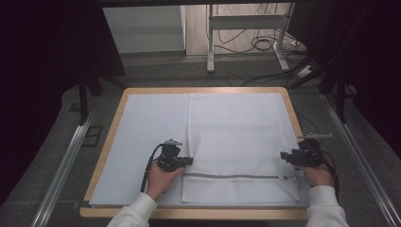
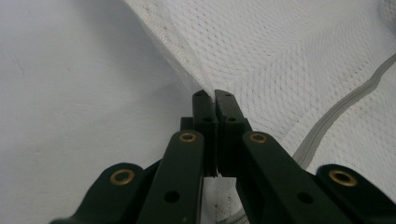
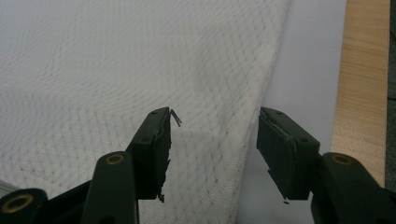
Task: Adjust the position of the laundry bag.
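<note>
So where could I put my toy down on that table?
The roomiest bare patch is the pale sheet left of the white mesh bag, beyond the left tool. A thin strip lies between the bag's right edge and the wooden table rim. The near edge is crowded: both hands, the right tool and the zipper.

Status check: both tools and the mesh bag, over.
Left tool shut on mesh bag left edge. Right tool open, straddling bag's right edge, not gripping. Zipper looks closed. Nothing in the way.

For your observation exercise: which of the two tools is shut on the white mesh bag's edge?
The left tool: its jaws are pressed together on the mesh bag edge. The right tool stands open over the opposite edge.
</note>
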`<state>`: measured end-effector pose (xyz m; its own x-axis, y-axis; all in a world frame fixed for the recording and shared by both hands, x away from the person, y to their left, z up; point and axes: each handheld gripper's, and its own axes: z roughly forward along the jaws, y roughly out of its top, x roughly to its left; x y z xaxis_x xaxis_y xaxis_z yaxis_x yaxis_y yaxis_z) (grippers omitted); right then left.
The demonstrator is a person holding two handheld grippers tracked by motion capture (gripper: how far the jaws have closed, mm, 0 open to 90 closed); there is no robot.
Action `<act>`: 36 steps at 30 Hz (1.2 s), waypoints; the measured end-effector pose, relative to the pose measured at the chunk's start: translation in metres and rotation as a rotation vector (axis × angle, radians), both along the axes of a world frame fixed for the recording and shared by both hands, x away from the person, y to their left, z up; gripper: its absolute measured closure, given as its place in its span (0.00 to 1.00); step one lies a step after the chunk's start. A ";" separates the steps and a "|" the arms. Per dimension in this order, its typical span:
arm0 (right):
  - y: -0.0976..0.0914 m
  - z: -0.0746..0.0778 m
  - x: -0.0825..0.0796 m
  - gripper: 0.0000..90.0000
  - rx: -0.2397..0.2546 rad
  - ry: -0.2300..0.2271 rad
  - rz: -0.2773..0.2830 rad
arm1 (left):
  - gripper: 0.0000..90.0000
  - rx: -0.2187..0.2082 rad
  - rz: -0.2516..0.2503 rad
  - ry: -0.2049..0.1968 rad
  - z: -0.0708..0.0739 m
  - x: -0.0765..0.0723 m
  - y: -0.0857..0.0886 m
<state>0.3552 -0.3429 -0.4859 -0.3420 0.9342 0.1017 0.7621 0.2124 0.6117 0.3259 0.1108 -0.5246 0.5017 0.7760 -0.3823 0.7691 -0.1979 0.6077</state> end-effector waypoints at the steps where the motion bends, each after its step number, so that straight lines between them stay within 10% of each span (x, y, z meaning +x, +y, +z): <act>1: -0.001 -0.001 0.000 0.50 0.000 0.002 -0.002 | 0.99 0.000 0.000 -0.001 0.000 0.000 0.000; 24: 0.002 -0.013 0.008 0.95 -0.045 0.060 0.009 | 0.99 -0.003 -0.001 -0.004 0.001 -0.001 0.001; 36: 0.000 -0.014 0.008 0.96 -0.030 0.057 0.001 | 0.99 -0.004 -0.001 0.000 0.001 0.000 0.003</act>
